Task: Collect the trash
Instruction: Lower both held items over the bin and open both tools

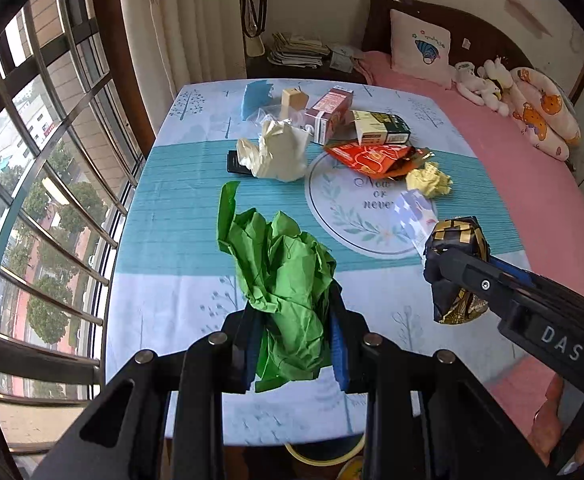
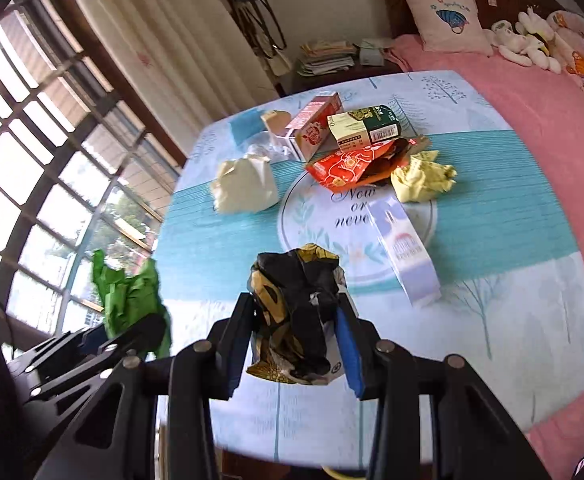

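Tablecloth [image 1: 172, 280] bare beneath left tool [image 1: 295, 344].

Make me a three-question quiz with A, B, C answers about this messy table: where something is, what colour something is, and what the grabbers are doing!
1. Where does the crumpled yellow paper lie?
A. On the pink bed
B. On the table, next to the red snack bag
C. On the windowsill

2. What colour is the crumpled paper in the left hand-held gripper?
A. Green
B. Purple
C. Orange

3. What is the right hand-held gripper doing?
A. Hanging open with nothing in it
B. Gripping a black and gold wrapper
C. Gripping the pillow

Answers:
1 B: it rests on the tablecloth by the red snack bag.
2 A: the left hand-held gripper squeezes green paper.
3 B: the right hand-held gripper clamps the black and gold wrapper above the table.
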Available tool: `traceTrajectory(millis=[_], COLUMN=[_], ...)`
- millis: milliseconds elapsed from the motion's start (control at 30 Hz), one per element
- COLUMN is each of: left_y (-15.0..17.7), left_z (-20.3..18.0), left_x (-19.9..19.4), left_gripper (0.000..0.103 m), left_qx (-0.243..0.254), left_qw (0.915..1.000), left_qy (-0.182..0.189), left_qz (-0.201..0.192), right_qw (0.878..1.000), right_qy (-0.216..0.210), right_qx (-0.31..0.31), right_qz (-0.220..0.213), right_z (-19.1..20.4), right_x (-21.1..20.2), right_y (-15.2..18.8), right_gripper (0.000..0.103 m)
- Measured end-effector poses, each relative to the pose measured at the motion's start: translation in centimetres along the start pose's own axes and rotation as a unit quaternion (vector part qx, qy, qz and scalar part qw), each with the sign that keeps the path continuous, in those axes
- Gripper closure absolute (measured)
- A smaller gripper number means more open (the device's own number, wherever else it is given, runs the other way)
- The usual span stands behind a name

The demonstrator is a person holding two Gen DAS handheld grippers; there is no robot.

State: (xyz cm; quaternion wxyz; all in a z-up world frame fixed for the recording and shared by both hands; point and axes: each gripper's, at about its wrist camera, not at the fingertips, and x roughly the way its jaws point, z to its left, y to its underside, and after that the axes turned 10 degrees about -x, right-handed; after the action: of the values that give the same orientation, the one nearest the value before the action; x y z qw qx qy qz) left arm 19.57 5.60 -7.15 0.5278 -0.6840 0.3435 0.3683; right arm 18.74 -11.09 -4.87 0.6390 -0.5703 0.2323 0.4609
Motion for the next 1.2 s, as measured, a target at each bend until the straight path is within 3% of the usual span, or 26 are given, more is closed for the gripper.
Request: traceTrajectory(millis=[233,500,733,933,1200], left_y=[9.3,17.4,22.8,27.8,32.1], left_z=[-3.5,-5.0,-3.7,-1.2,0.4], left_x=[-4.2,-3.8,2.5,11.6,20.9], left_gripper=[0.076,0.076,0.076,0.075,0.073], left_qx=[-0.018,0.001,0.029,0.035,0.051], left_qw=[0.9998,0.9977,0.9908,0.9832,0.9820], left_qy=[0.001,-0.013,-0.021,-0.020,-0.009], left_qz=[0.005,0.066,0.131,0.178,0.182], right_qw=[0.997,0.995,0.993,0.989,0.986], right_qy=[-0.035,-0.056,-0.048,-0.029,-0.001], right_qx=[-0.061,-0.055,-0.010,0.034,0.076], right_qz=[0.007,0.056,0.111,0.139,0.151], right_z=[-1.2,-2.9,-3.9,-6.2,-9.4], right_x=[-7.2,-8.6,-2.3,7.8,17.9], right_y=[7.5,16.0,23.4,30.6,36.9], right_gripper=[0.063,0.063,0.062,0.062,0.058])
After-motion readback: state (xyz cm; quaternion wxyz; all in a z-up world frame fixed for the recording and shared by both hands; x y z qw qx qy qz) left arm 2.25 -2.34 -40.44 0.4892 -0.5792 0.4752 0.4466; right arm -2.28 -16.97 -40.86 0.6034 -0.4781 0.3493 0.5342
